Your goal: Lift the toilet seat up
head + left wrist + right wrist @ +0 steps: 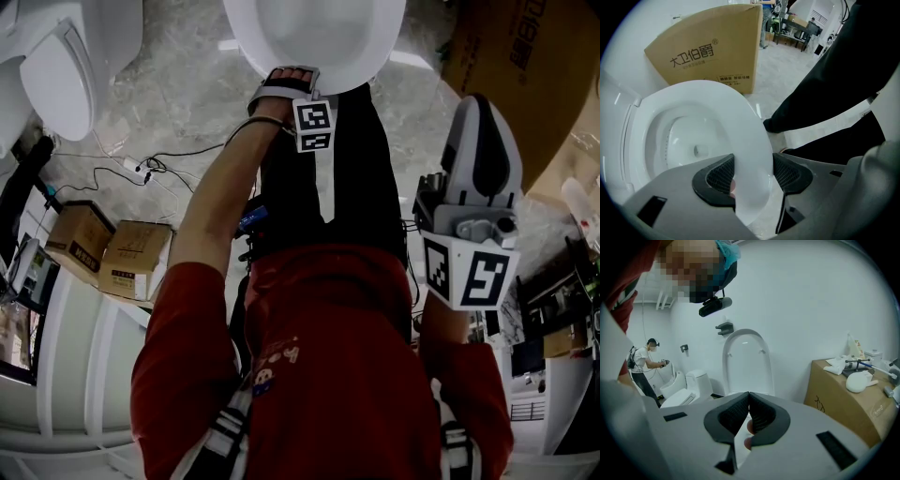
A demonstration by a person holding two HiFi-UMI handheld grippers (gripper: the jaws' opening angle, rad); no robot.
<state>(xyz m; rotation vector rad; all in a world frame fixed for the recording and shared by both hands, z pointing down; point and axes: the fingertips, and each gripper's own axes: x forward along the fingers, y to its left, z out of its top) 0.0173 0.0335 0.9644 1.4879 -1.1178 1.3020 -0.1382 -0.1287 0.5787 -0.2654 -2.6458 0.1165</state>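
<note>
The white toilet seat (319,42) lies down over the bowl at the top of the head view. My left gripper (284,82) points straight down at the seat's near rim. In the left gripper view the seat's front rim (750,154) fills the gap of my left gripper (752,172), with both black pads against it. The bowl (689,140) shows open beneath. My right gripper (478,112) hangs off to the right, away from the toilet. In its own view the right gripper (749,399) is shut on nothing and faces the raised lid (745,362).
A second toilet (56,66) stands at the top left. Cardboard boxes (112,251) and cables (141,169) lie on the floor to the left. A large cardboard box (712,51) stands beside the toilet. Another person (642,362) works far left.
</note>
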